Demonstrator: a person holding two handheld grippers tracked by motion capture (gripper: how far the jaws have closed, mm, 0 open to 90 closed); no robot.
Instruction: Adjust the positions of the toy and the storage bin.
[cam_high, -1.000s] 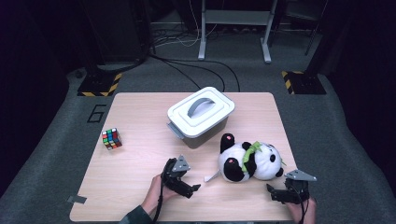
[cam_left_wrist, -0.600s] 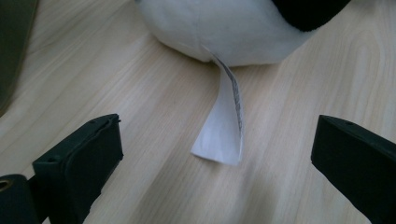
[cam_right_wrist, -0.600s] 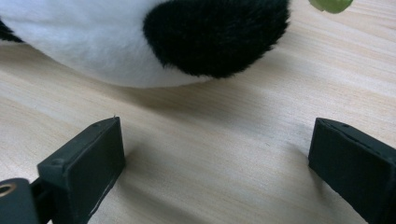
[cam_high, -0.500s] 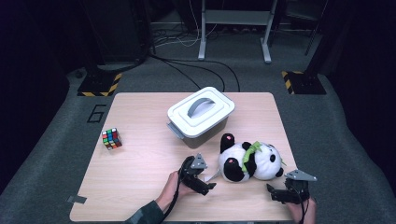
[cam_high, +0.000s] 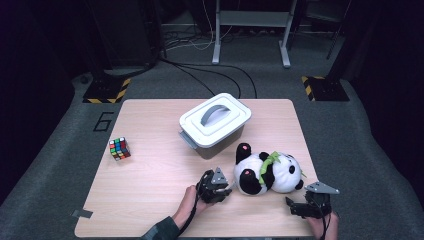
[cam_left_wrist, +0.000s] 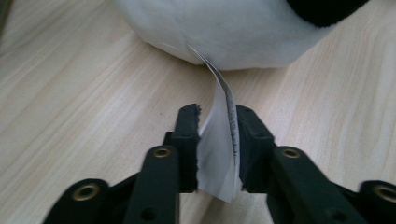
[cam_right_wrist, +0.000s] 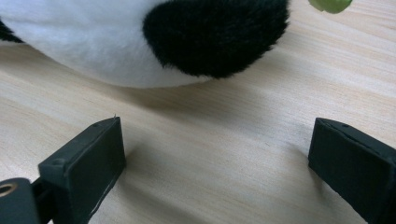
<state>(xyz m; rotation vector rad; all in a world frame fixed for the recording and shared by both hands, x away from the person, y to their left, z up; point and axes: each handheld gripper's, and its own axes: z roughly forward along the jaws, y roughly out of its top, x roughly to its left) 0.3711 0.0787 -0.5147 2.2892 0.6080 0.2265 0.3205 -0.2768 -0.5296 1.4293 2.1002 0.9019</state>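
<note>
1. The panda toy (cam_high: 267, 172) lies on its side at the near right of the table (cam_high: 150, 200), just in front of the white box (cam_high: 216, 124).
2. The left gripper (cam_left_wrist: 218, 135) has just been closing its jaws, and now they pinch the panda's white tag (cam_left_wrist: 217, 154).
3. The right gripper (cam_right_wrist: 215, 163) sits wide open near the panda — it holds nothing.
4. The tag is thin. A hard pull could tear it, I think, or let it slip out.
5. Then the panda would flop back down — maybe near the table edge.
</note>
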